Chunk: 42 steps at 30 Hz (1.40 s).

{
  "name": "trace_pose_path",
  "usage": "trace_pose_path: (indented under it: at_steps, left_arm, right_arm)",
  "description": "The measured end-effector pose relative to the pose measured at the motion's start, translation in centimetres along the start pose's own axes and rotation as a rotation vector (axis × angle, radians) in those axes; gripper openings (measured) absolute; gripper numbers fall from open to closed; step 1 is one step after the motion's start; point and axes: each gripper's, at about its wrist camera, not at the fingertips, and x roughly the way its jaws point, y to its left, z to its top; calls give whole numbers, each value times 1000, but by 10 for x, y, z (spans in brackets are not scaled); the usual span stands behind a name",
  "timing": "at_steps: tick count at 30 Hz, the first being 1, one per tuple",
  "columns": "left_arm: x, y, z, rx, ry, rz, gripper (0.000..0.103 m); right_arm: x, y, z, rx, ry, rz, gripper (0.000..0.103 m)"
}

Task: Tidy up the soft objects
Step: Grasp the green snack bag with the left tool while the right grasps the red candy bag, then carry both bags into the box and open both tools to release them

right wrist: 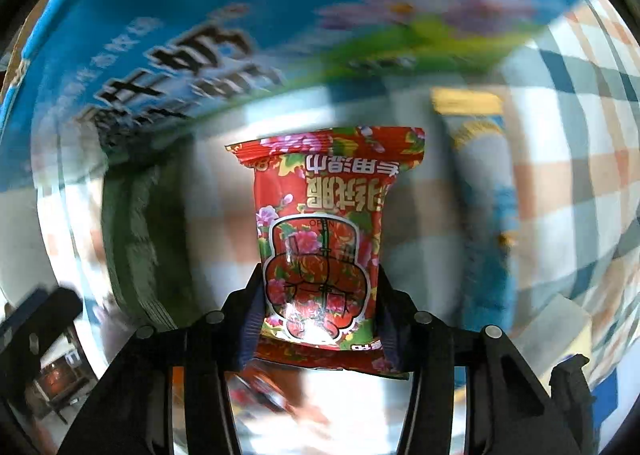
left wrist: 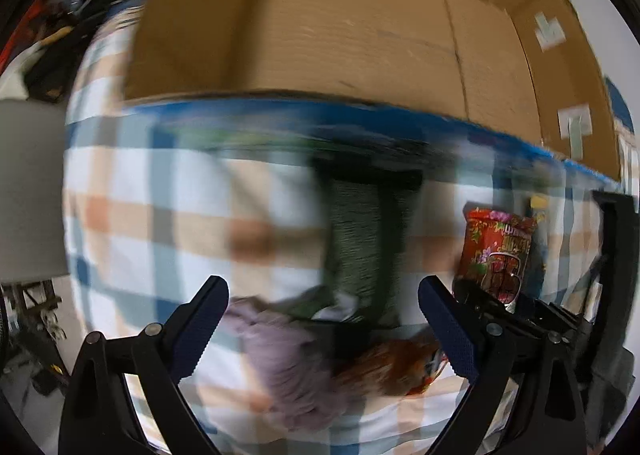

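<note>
My right gripper is shut on a red flowered wet-wipe packet and holds it upright above the checked cloth. The same packet shows in the left wrist view, held by the right gripper at the right. My left gripper is open and empty above a lilac soft cloth, with an orange-red soft item beside it and a dark green knitted piece ahead.
An open cardboard box with a blue printed outer wall stands just ahead on the checked cloth. A yellow-and-blue packet lies right of the red packet. Clutter sits at the far left.
</note>
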Motion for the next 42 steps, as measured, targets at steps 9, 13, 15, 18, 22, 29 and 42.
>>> trace_pose_path:
  at_steps: [9,13,15,18,22,29,42]
  left_arm:
    - [49,-9,18,43,81,30,38]
    - [37,-7,13,42,42,62,32]
    - [28,-5,8,40,19,64,32]
    - [4,-4,1,39,-33,68,31]
    - [-38,-3,-17,46,-127,67,31]
    - [-108,-12,-43,70,-284,57,31]
    - [-202,-17,-60,42,-456,36,31]
  right_arm:
    - [23,2,8,4,17,-25,52]
    - [20,8,4,-10,4,-55,49]
    - [21,13,0,-15,2,-66,49]
    - [11,13,-7,-16,-3,-58,48]
    - [-12,15,-9,-37,-40,-38,48]
    - [-62,32,-41,-74,-155,11,48]
    - [-199,55,-81,-153,-333,103,48]
